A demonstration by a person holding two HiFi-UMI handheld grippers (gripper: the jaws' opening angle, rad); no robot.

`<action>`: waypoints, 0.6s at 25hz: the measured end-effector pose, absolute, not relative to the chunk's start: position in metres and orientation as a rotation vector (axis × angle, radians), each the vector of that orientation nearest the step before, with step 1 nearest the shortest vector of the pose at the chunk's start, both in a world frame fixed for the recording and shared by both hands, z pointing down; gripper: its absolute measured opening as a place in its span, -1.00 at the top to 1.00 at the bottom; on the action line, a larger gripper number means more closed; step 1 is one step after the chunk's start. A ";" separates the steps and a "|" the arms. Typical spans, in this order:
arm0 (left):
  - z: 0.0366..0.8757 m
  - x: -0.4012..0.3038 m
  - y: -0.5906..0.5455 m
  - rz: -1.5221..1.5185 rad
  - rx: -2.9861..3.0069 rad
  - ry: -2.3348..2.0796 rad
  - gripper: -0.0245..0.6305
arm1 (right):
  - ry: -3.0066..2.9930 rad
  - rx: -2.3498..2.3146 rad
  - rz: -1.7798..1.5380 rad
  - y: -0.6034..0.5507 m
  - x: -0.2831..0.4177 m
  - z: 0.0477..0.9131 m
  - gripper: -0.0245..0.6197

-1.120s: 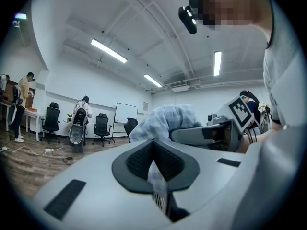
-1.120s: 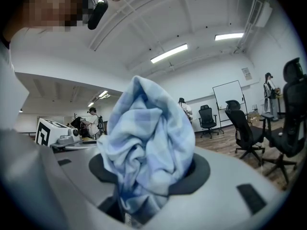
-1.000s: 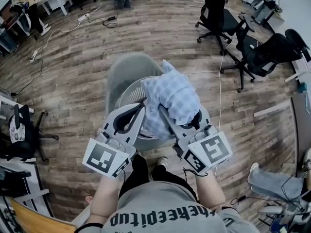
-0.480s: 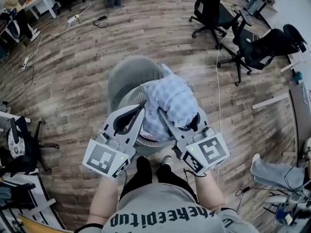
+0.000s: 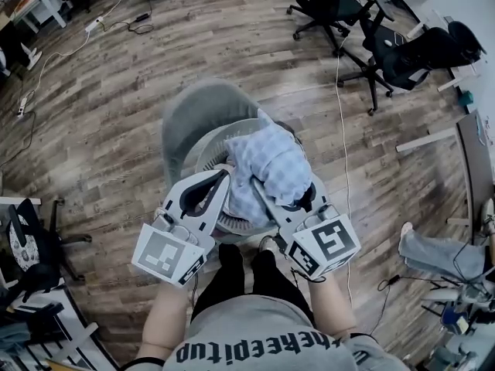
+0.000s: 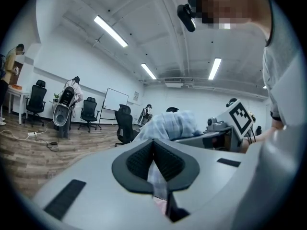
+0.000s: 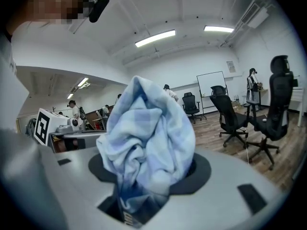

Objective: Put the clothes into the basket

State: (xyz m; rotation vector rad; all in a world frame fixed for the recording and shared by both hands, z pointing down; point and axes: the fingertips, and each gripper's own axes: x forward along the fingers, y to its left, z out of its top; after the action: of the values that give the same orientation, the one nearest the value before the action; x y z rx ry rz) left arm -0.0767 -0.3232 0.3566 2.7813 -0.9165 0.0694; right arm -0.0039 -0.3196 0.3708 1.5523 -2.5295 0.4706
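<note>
A pale blue checked shirt (image 5: 272, 163) is bunched up over the round slatted basket (image 5: 203, 154), directly in front of the person. My right gripper (image 5: 261, 184) is shut on the thick bundle (image 7: 148, 138), which fills the space between its jaws and bulges above them. My left gripper (image 5: 225, 175) sits close on the left, jaws together, pinching a thin strip of the same cloth (image 6: 156, 175) between its pads. Both grippers point forward over the basket's near rim. The basket's inside is mostly hidden by the shirt and grippers.
A grey rounded shape (image 5: 197, 110) lies just behind the basket. Black office chairs (image 5: 402, 56) stand at the far right, another (image 5: 35, 234) at the left. Cables (image 5: 342, 153) run across the wooden floor. The person's feet (image 5: 247, 253) are by the basket's near side.
Both grippers have come down with the shirt, which now sits lower over the basket's mouth. The grip on the cloth looks the same.
</note>
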 end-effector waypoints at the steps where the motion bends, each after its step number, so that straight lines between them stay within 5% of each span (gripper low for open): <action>1: 0.362 -0.076 -0.324 0.080 2.776 -0.904 0.88 | -2.520 1.553 0.484 -0.320 -0.004 0.376 0.13; 15: 0.422 -0.072 -0.318 0.175 2.683 -0.814 0.88 | -2.388 1.538 0.646 -0.311 0.000 0.448 0.13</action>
State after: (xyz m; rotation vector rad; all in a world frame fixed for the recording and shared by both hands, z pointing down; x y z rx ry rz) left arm -0.0721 -0.3184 0.4217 2.6832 -0.8138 0.1753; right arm 0.0001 -0.3107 0.4478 1.5378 -2.3877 0.6461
